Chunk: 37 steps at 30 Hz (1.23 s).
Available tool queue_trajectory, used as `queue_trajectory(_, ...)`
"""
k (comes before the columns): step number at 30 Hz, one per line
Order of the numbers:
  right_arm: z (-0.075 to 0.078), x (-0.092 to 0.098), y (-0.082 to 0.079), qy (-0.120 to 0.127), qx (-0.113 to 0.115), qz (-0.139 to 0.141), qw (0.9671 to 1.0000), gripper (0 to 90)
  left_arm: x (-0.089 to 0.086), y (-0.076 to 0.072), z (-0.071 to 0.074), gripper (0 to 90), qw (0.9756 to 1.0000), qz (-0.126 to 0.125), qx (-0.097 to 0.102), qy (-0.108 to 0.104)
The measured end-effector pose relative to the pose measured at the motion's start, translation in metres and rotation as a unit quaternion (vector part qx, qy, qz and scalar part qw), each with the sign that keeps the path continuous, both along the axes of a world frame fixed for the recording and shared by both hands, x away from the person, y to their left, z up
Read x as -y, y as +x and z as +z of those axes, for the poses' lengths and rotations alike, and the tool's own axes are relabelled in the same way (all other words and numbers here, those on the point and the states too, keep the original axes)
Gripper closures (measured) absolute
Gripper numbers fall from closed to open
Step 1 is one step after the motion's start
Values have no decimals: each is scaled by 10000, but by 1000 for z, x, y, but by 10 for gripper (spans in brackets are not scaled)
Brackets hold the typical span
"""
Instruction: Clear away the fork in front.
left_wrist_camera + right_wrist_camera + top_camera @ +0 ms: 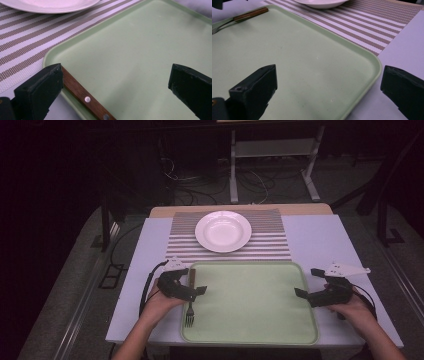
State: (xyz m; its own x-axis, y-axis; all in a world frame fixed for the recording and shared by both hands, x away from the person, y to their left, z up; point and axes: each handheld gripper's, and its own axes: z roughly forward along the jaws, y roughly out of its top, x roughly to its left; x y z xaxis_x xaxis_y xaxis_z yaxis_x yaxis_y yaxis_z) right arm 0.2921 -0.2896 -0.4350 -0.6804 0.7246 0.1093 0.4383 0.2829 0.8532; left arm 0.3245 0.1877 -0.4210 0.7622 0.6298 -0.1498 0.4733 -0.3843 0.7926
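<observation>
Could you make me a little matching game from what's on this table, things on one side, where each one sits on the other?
Things:
1. plate
2. fork
3. tray
4. left gripper

Places:
A. along the tray's left edge
B. on the striped placemat
C. over the fork's wooden handle, jaws apart
D. on the table, on the near side of the placemat

Pairs: 1-B, 2-A, 3-D, 4-C

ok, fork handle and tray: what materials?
Fork handle: looks like brown wood, visible grain, two shiny metal rivets; tines look metal. Tray: likely plastic, pale green, smooth matte, moulded rounded rim.
</observation>
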Motion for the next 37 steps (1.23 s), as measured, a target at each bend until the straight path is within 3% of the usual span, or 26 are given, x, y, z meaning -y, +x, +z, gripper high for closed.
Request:
queue_trajectory(10,0,0,0,-19,5,-3,10000,9,-25,-22,11,0,9996,-3,204,-195)
queue_trajectory(19,0,0,-1,-40,-1,0,10000,9,-46,-30,11,0,9988,71,392,-296)
queue_trajectory(37,-1,0,-1,-58,4,-1,10000,8,-49,-31,10,0,9986,108,410,-325)
